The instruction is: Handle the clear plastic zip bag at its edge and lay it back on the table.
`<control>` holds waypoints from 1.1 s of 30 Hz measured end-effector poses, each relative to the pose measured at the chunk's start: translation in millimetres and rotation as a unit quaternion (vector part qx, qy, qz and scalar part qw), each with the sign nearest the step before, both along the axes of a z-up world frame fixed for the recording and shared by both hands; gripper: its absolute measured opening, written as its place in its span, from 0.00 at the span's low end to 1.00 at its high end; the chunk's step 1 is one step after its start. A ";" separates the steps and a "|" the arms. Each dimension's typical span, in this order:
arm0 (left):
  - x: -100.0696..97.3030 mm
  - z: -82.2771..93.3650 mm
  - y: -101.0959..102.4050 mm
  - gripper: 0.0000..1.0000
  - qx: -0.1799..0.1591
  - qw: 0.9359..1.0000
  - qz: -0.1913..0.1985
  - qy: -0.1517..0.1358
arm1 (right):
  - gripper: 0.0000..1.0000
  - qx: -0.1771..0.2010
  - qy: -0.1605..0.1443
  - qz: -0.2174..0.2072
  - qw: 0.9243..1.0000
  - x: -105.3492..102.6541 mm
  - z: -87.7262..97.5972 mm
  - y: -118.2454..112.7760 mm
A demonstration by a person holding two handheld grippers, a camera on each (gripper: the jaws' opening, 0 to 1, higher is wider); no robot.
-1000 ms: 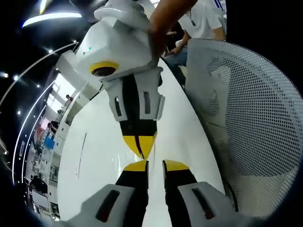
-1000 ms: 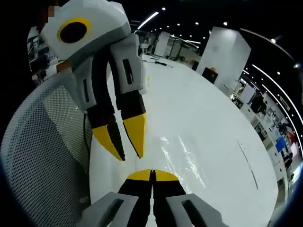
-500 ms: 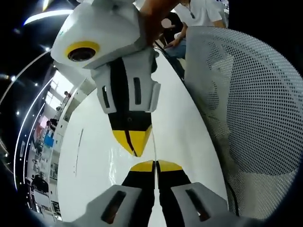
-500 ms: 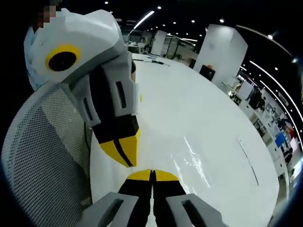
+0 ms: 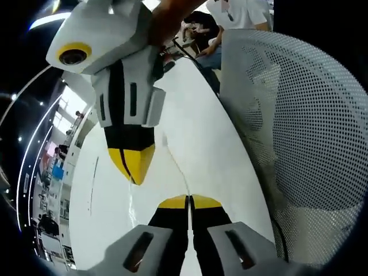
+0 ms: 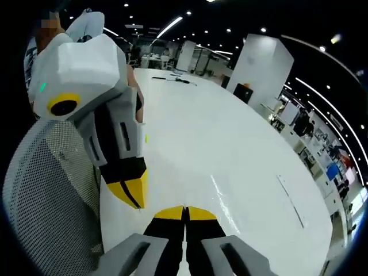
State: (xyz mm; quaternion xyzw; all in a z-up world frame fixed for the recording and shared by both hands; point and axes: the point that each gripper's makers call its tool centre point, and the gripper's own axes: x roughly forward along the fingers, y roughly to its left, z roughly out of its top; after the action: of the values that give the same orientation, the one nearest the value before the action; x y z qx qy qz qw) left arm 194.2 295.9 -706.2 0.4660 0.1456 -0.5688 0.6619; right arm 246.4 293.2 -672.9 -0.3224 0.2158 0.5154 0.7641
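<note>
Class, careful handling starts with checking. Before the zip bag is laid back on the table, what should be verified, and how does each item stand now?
1. Left hand-held gripper jaws shut: ok.
2. Right hand-held gripper jaws shut: ok.
3. Clear zip bag edge truly pinched by both: cannot tell, as the film is nearly invisible.
4. Bare white table ahead for laying it flat: ok.
5. Grippers apart from each other: ok.
6. Room from the mesh chair back: not ok, it looks close beside them.
</note>
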 end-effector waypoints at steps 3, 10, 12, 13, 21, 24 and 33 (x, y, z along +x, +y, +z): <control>0.3 -1.6 2.1 0.00 0.004 1.000 0.002 0.000 | 0.00 0.006 -0.014 -0.006 1.000 6.7 8.8 -1.1; 3.1 -4.1 6.5 0.00 0.006 1.000 0.012 0.000 | 0.00 0.021 -0.040 -0.012 0.999 10.7 33.9 -2.4; 4.4 -3.7 7.0 0.00 0.006 1.000 0.014 0.000 | 0.00 0.025 -0.044 -0.012 0.999 10.5 36.0 -1.3; 4.8 -3.4 7.0 0.00 0.006 1.000 0.014 -0.001 | 0.00 0.026 -0.045 -0.012 0.999 10.4 36.4 -1.1; 10.7 -2.6 8.2 0.00 0.006 1.000 0.018 -0.005 | 0.00 0.032 -0.052 -0.015 0.998 13.2 39.6 0.1; 12.3 -1.3 7.7 0.00 0.005 1.000 0.018 -0.007 | 0.00 0.033 -0.053 -0.017 0.998 14.5 41.4 -0.7; 17.1 1.0 6.1 0.00 0.004 1.000 0.017 -0.011 | 0.00 0.031 -0.060 -0.023 0.997 16.2 45.4 -2.8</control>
State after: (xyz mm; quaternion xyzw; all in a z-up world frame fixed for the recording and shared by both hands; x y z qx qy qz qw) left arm 211.2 302.1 -705.2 0.4725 0.1485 -0.5517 0.6710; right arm 262.6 290.5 -627.5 -0.3238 0.1614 0.4840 0.7968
